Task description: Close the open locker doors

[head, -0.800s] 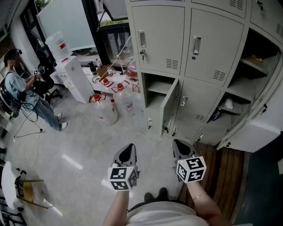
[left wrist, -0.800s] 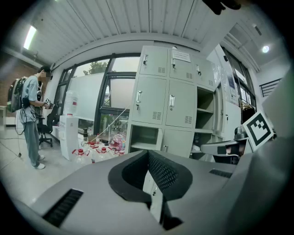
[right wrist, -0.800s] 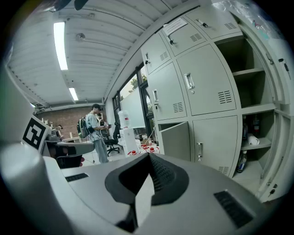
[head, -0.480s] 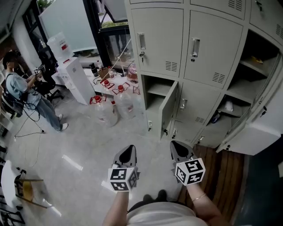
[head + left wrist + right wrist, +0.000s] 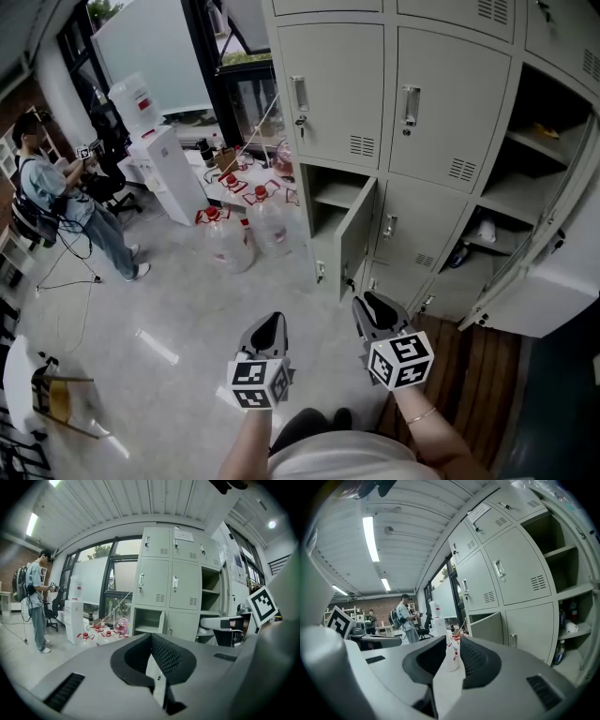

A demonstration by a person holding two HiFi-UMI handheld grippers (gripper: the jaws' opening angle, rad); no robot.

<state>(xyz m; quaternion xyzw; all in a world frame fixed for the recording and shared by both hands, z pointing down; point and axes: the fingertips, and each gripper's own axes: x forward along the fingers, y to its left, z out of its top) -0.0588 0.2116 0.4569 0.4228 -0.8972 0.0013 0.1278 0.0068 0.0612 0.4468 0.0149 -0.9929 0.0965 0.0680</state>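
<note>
We stand before the lockers, both grippers empty

Our left gripper (image 5: 277, 319) has its jaw tips together on nothing; our right gripper (image 5: 367, 302) holds its jaws a narrow slit apart, also empty. Both hang low over the floor, short of the grey locker cabinet (image 5: 394, 112). Its small lower door (image 5: 358, 234) stands ajar just beyond the right gripper, not touched. Further right a tall door (image 5: 562, 272) is swung wide, baring shelves. Water jugs (image 5: 230, 239) sit left of the cabinet, and a person (image 5: 56, 202) stands well apart.
</note>
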